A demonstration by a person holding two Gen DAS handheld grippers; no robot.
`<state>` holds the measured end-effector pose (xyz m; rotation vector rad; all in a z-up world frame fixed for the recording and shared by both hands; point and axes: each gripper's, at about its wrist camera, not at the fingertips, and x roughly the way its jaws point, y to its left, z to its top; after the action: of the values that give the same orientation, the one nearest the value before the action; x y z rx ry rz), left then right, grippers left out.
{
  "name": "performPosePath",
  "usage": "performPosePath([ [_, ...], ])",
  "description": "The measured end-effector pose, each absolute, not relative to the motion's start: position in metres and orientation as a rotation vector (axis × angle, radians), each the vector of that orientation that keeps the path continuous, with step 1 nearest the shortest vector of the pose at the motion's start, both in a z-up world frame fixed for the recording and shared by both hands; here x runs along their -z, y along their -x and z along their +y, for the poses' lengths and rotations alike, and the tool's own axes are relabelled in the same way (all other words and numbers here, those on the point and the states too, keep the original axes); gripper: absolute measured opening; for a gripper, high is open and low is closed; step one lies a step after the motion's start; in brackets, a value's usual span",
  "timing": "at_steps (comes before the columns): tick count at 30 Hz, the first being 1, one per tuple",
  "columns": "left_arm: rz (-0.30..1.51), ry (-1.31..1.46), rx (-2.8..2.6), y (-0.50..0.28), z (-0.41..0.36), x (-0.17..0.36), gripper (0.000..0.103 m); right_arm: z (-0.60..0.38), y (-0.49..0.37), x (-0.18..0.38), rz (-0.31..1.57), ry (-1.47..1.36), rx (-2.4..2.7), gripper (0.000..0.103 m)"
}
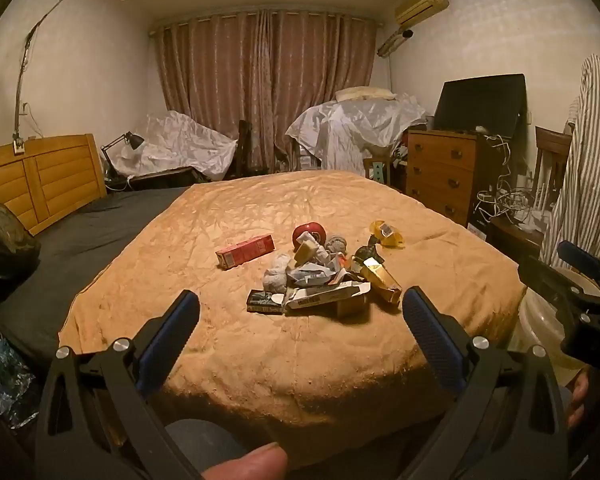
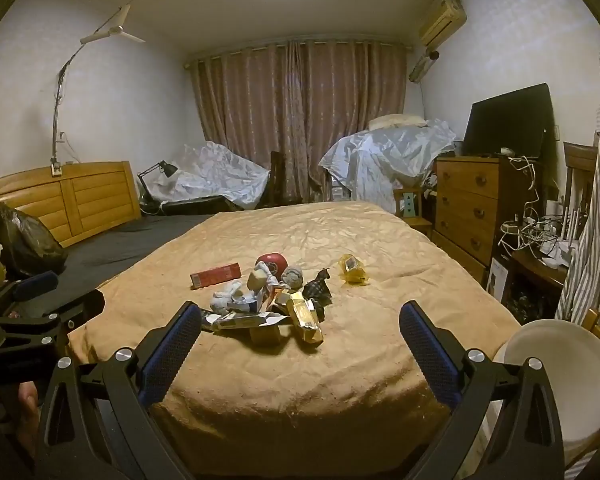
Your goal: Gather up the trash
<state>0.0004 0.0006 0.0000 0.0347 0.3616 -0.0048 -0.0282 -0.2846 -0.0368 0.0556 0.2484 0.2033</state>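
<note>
- Left gripper (image 1: 300,312): jaws spread wide, nothing between them, held short of the near edge of the bed and aimed at the litter.
- Right gripper (image 2: 300,322): likewise wide and empty, alongside the left one at a similar stand-off.
- Trash pile (image 1: 320,276): crumpled paper, flattened cartons and a gold foil wrapper (image 2: 308,318) heaped mid-way across the tan bedspread (image 1: 300,360); none of it is touched by either tool.
- Outliers: a red carton (image 1: 245,251) just left of the heap, a red round object (image 2: 272,263) behind it, a yellow wrapper (image 2: 353,269) to the right.
- White bin (image 2: 572,376): at the bed's right corner, judged the likely receptacle.
- Step in hand: approach, before any pickup.
- Next move, as judged: advance one gripper over the nearest piece, lower it, and close on a single item without scattering the rest.
</note>
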Motion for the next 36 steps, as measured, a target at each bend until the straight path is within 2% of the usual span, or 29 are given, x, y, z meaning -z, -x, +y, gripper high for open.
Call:
performPosePath([
  [36,0.374,-0.057,0.009,0.000,-0.002,0.009,0.098,-0.287,0.018,0.038,0.269,-0.081,-0.199,0.099],
])
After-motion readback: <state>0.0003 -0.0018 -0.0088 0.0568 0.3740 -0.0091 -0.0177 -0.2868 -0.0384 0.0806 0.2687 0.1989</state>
